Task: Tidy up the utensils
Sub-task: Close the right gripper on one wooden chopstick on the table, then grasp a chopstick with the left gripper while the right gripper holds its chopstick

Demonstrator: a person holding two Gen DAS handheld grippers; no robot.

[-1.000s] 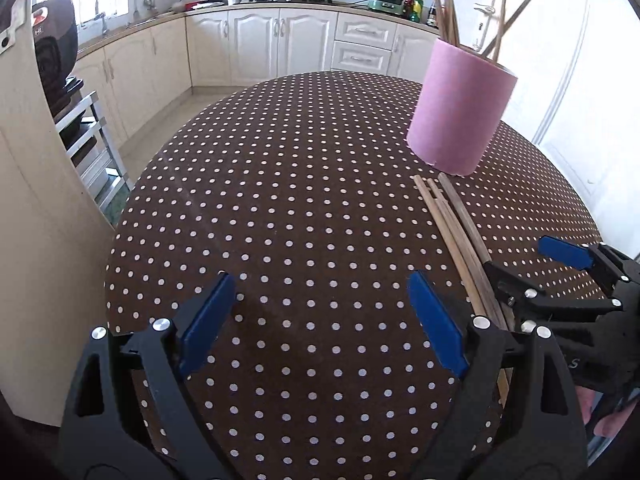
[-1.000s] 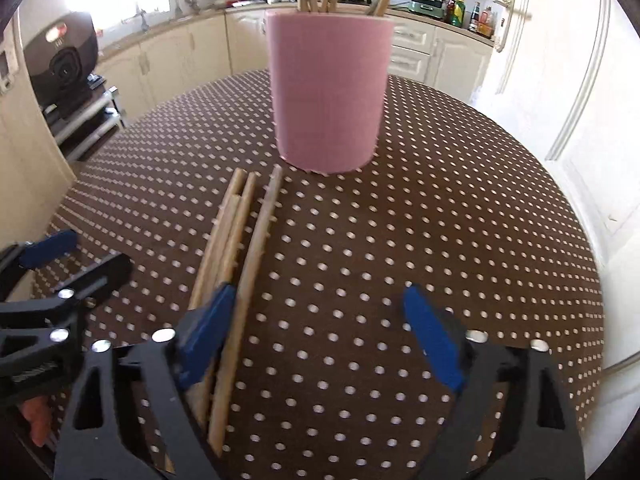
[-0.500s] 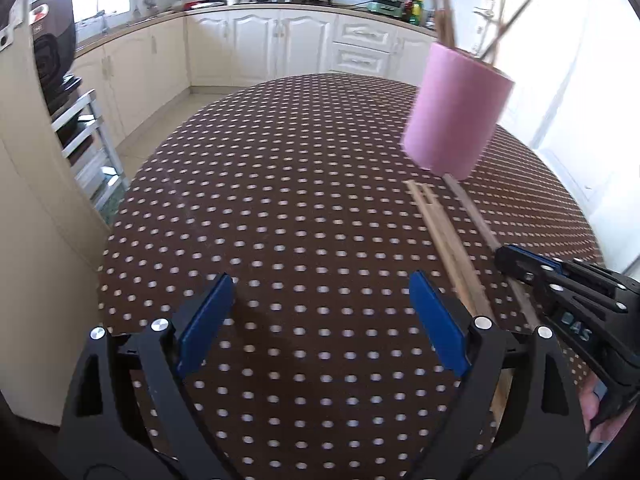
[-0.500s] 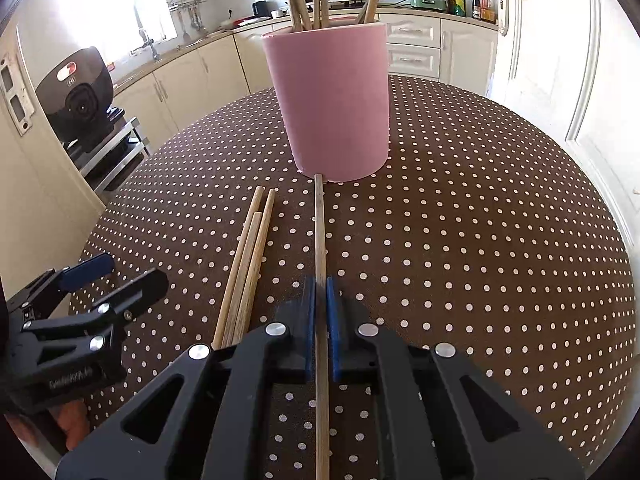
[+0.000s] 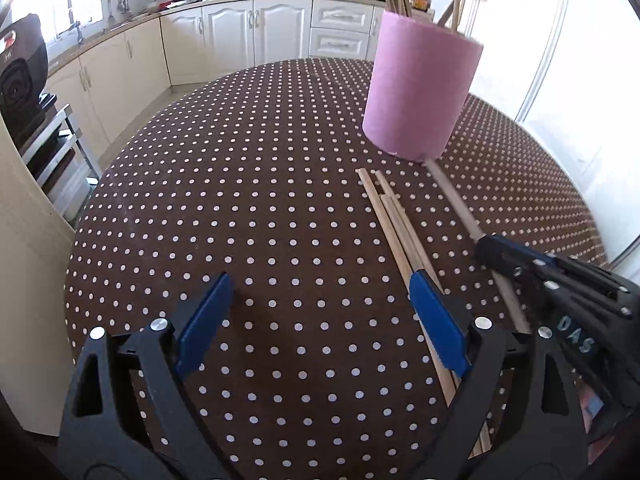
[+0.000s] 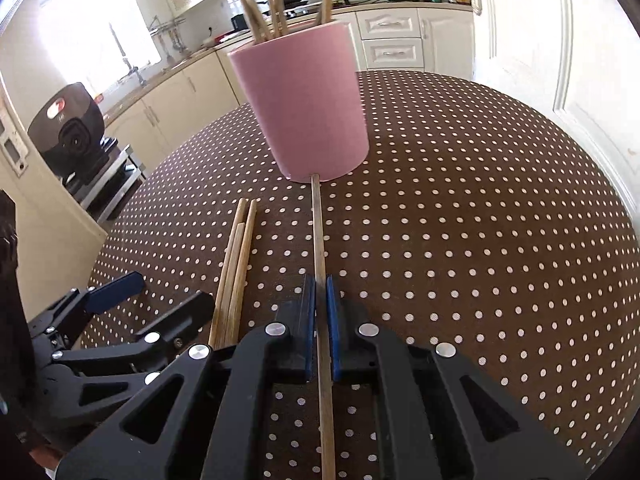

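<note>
A pink cylindrical holder (image 5: 420,92) (image 6: 306,108) stands on the dotted table with several wooden chopsticks upright in it. My right gripper (image 6: 320,304) (image 5: 486,246) is shut on one wooden chopstick (image 6: 319,232) (image 5: 452,196), whose far tip sits at the holder's base. Three loose chopsticks (image 5: 394,224) (image 6: 236,256) lie side by side on the table, left of the held one. My left gripper (image 5: 316,304) is open and empty above the table, its right finger over the loose chopsticks. It also shows in the right wrist view (image 6: 160,296).
The round table (image 5: 248,184) has a brown cloth with white dots. Kitchen cabinets (image 5: 240,36) run along the back. A black appliance on a rack (image 5: 20,76) stands to the left. A white door (image 6: 540,40) is at the right.
My right gripper went from open to shut on one chopstick and drew it apart from the other three. The holder looks closer in both views.
</note>
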